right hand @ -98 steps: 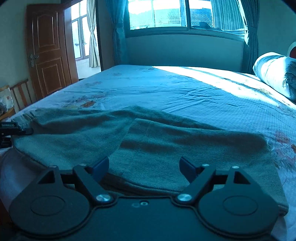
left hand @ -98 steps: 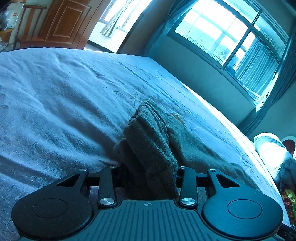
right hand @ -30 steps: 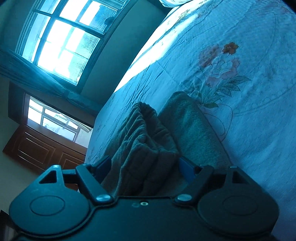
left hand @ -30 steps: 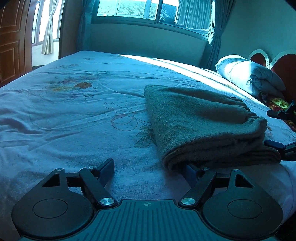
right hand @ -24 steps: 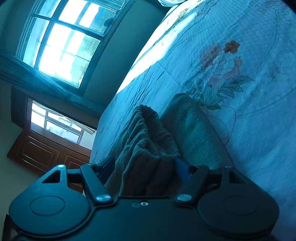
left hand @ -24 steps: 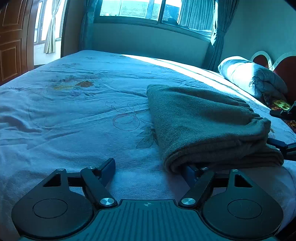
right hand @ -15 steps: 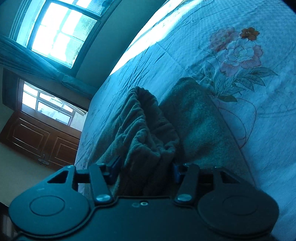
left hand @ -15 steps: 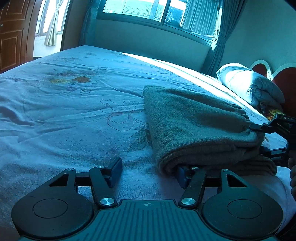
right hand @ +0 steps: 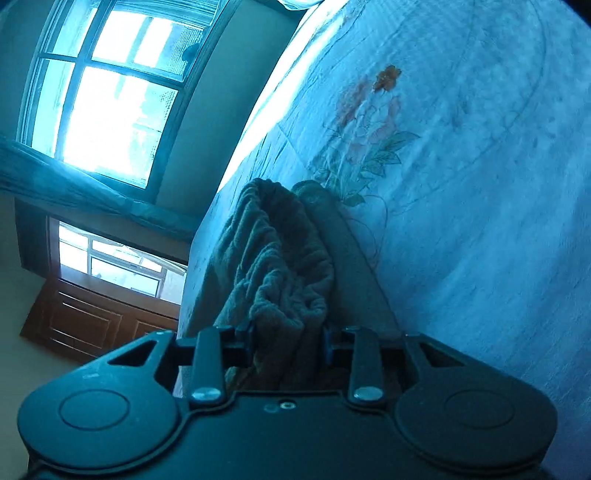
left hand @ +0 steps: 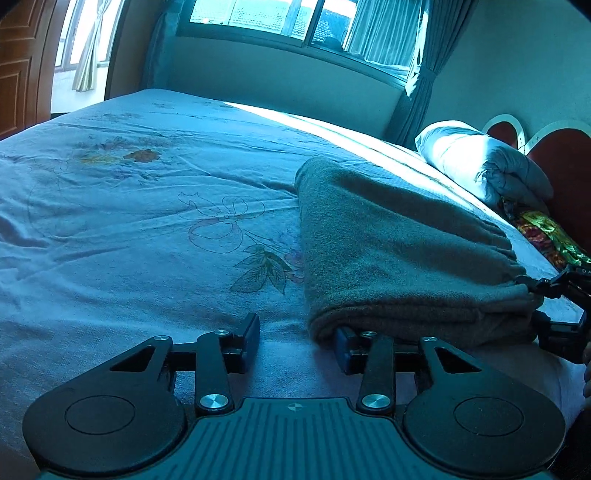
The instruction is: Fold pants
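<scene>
Sunlit through a wide window (left hand: 295, 22), the bedroom is filled by a bed (left hand: 110, 229) under a pale blue sheet printed with flowers.

Left tongs (left hand: 295, 341) sit low over the sheet at the near edge of the bed. Their jaws have just been closing and now stand at a narrow gap, with bare sheet between them. The left finger (left hand: 249, 332) rests clear on the sheet; the right finger (left hand: 345, 349) is tucked under the near left corner of the folded grey-green pants (left hand: 388, 251). Nothing is pinched between the two.

Right tongs (right hand: 288, 343) are rolled onto their side, so the bed runs up the right of their view. Their jaws have also just been closing, and the pads now press on a gathered bunch of the pants' ruffled edge, holding it. In the left view these tongs (left hand: 557, 306) show at the far right end of the fold, gripping its gathered edge.

Beyond the left tongs the pants lie as a thick folded stack stretching away across the bed. Farther right of them a rolled quilt (left hand: 480, 162) lies against the red headboard (left hand: 561, 155). Dark curtains (left hand: 417, 92) hang beside the window, and a wooden door (left hand: 18, 66) stands far left.
</scene>
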Available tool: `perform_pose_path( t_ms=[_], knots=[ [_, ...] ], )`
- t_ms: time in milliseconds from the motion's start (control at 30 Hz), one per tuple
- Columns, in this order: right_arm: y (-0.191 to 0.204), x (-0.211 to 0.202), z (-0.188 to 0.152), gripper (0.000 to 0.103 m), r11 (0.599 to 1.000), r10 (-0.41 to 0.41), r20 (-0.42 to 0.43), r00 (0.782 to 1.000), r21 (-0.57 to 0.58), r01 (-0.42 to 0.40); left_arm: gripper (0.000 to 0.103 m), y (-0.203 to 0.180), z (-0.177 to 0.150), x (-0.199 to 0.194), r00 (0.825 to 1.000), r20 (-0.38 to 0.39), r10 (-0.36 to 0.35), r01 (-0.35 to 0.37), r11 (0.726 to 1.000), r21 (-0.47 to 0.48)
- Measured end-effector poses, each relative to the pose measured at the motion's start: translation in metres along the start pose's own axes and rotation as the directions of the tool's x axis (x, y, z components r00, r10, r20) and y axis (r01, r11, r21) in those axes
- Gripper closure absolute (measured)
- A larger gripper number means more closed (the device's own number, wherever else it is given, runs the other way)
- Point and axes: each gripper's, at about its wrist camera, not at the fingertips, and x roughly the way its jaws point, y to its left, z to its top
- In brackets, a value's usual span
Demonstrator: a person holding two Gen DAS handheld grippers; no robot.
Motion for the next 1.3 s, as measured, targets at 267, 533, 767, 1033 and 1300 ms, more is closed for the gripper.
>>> perform_pose_path(
  t_ms=[267, 533, 767, 1033, 1300],
  knots=[
    [0.026, -0.009, -0.002, 0.079, 0.983, -0.067, 0.055, 0.996, -0.168, 0.075, 0.060, 0.003, -0.002, -0.018, 1.000, 0.000, 0.000, 0.000, 1.000, 0.025],
    [0.023, -0.026, 0.004, 0.068, 0.973, -0.118, 0.155, 0.981, -0.177, 0.145, 0.060, 0.020, 0.008, -0.036, 0.997, 0.038, 0.067, -0.066, 0.998, -0.021],
    [0.064, -0.024, 0.030, 0.068, 0.955, 0.039, 0.168, 0.985, -0.298, 0.012, 0.059, -0.005, 0.064, -0.015, 0.991, 0.132, 0.003, -0.006, 1.000, 0.021],
    [0.076, 0.065, 0.031, 0.080, 0.837, -0.261, 0.006, 0.965, -0.497, 0.229, 0.043, -0.033, 0.085, 0.068, 0.997, -0.059, 0.042, -0.033, 0.989, 0.145],
    [0.082, 0.007, 0.044, 0.049, 0.865, -0.112, 0.089, 0.990, -0.481, 0.141, 0.032, 0.016, 0.077, 0.051, 0.998, -0.017, -0.064, 0.063, 0.997, -0.048]
  ],
)
